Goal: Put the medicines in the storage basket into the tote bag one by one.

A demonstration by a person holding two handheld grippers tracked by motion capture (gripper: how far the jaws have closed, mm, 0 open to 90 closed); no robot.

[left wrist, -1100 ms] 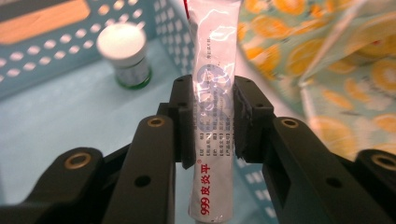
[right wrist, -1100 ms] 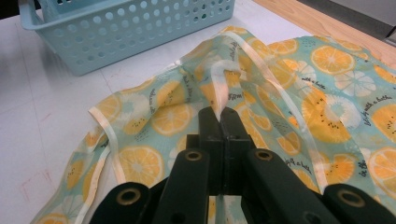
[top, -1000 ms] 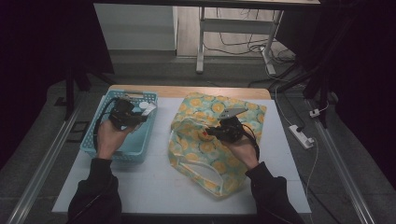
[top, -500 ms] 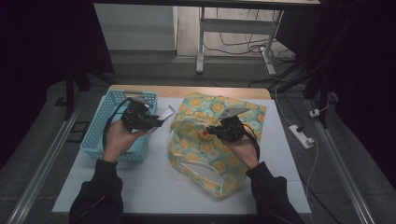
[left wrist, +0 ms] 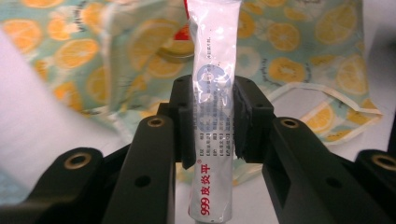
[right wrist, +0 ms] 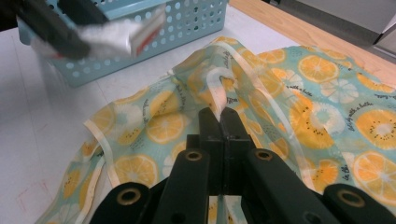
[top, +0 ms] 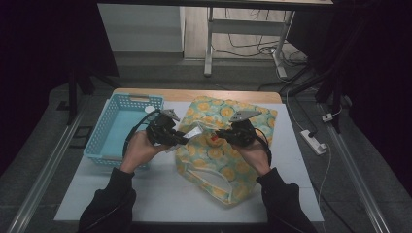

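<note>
Your R gripper [right wrist: 219, 116], jaws pressed together, pinches the bag [top: 233, 160] rim up so the mouth gapes. L gripper [left wrist: 212, 121] clamps the tube [left wrist: 215, 93], nose at the opening, ready to slide it in. Basket [top: 114, 128] sits beside.

tube print: "999" followed by Chinese characters, printed in red, is read near the lower end of the white ointment tube [left wrist: 214, 116] in the left gripper view.
tube small print: rows of fine grey characters are seen along the tube's middle; they are too small to be read.
bag print: small dark script is seen between the orange slices on the citrus-print cloth bag [right wrist: 327, 93] in the right gripper view; its words cannot be made out.
</note>
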